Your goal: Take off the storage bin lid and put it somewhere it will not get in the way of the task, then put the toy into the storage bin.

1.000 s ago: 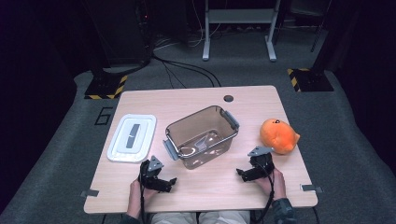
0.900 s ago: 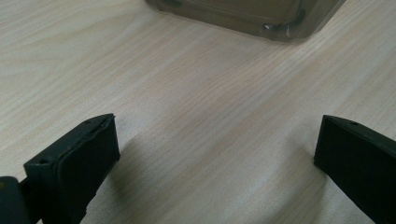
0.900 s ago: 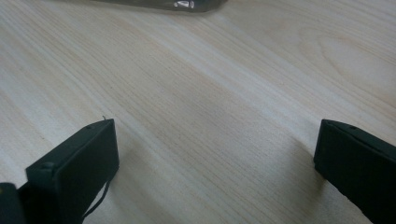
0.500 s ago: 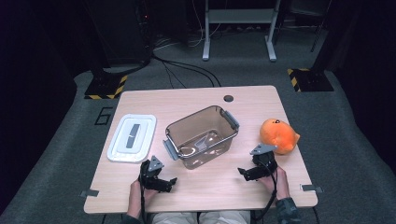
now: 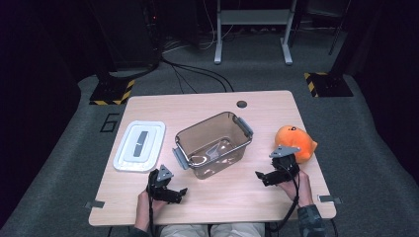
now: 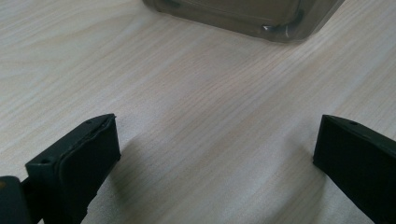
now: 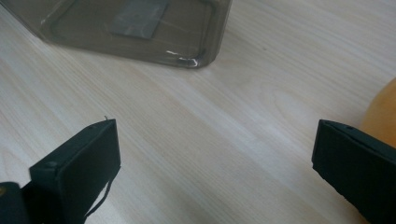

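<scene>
A clear brownish plastic bin point(image 5: 213, 143) with grey handles stands at the middle of the wooden table point(image 5: 222, 202). Its white lid point(image 5: 140, 145) lies flat to its left. An orange plush toy point(image 5: 295, 142) sits to its right. My left gripper point(image 5: 179, 194) rests near the front edge, below the bin's left corner, open and holding nothing point(image 6: 215, 154). The bin's base point(image 6: 261, 16) lies ahead of it. My right gripper point(image 5: 263, 178) is open and holds nothing point(image 7: 215, 154), just in front of the plush toy point(image 7: 383, 112). The bin's corner point(image 7: 135, 28) is ahead of it.
A round cable hole point(image 5: 241, 104) is in the table's far edge. Beyond the table are dark stands with striped bases point(image 5: 111, 92), floor cables point(image 5: 197, 74) and a grey metal frame point(image 5: 252, 29). Bare tabletop stretches between the two grippers.
My right gripper has drifted slightly to the right, closer to the orange plush toy. The left gripper, bin and lid have stayed put.
</scene>
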Available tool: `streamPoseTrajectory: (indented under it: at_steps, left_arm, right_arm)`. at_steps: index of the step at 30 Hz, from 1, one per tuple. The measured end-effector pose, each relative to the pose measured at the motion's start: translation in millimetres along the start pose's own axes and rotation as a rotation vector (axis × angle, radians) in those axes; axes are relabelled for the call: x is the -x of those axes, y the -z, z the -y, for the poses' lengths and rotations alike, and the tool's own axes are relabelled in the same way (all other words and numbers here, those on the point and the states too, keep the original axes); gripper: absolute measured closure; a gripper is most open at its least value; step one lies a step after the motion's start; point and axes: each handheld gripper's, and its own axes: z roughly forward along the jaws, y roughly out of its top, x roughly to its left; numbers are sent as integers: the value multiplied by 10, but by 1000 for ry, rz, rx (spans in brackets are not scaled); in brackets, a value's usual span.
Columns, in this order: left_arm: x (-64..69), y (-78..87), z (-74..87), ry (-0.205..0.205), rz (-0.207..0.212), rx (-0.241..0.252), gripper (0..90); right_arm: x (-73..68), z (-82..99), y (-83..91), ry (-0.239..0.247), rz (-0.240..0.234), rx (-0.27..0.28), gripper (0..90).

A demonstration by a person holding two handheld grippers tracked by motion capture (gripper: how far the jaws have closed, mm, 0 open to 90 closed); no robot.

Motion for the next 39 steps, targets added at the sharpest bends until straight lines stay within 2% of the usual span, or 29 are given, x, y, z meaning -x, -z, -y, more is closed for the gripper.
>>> streamPoseTrajectory:
  at_steps: [9, 18, 25, 28, 30, 31, 39]
  left_arm:
    - [-1, 0, -1, -1, -2, 0, 3]
    - [4, -2, -1, 8, -4, 2, 6]
    - [4, -2, -1, 8, -4, 2, 6]
    - [3, -1, -1, 7, -4, 2, 6]
    - [4, -2, -1, 8, -4, 2, 7]
    - [4, -2, -1, 8, -4, 2, 6]
    - [4, -1, -1, 8, -4, 2, 7]
  right_arm:
    - [87, -136, 209, 1, 32, 26, 8]
    - [156, -230, 303, 23, 51, 31, 12]
    - [243, -280, 365, 30, 88, 13, 13]
    - [277, -302, 381, 13, 101, 1, 13]
    - [321, -320, 406, 29, 109, -7, 12]
    - [328, -333, 415, 17, 116, -4, 11]
    - [524, -446, 454, 34, 168, -56, 6]
